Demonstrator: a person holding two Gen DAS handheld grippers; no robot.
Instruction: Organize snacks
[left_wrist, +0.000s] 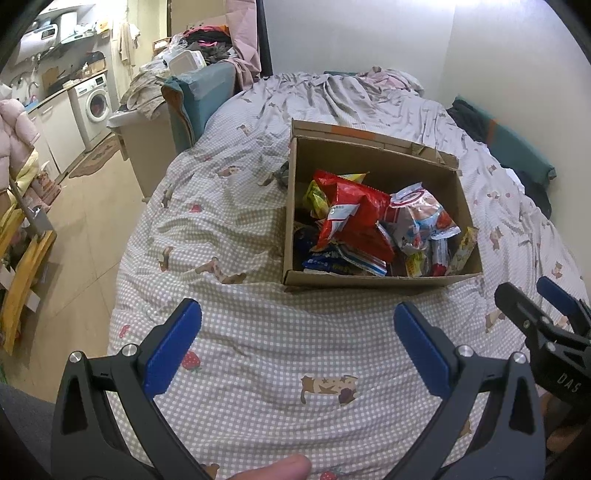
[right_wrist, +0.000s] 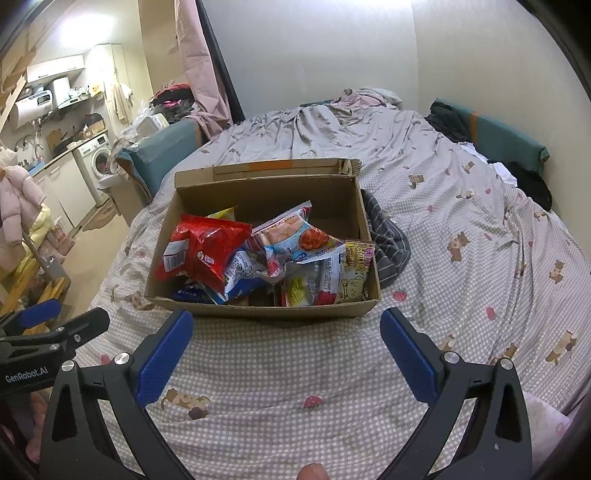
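Both our grippers, left gripper (left_wrist: 297, 321) and right gripper (right_wrist: 286, 330), hang wide open and empty over the bed (right_wrist: 258, 369); snacks (right_wrist: 207, 247) look all boxed in the cardboard box (right_wrist: 266, 308), so we're basically done.

"GenRobot.AI" was read on the left gripper (right_wrist: 55, 325) at nine o'clock; "DAS" was seen on the right gripper (left_wrist: 543, 306) at three o'clock.

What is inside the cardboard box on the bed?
The cardboard box holds loose snack packets: a red bag on top, a pale shrimp-picture packet, a bear-print packet, blue-and-white wrappers. Whatever lies beneath them and the box floor is covered.
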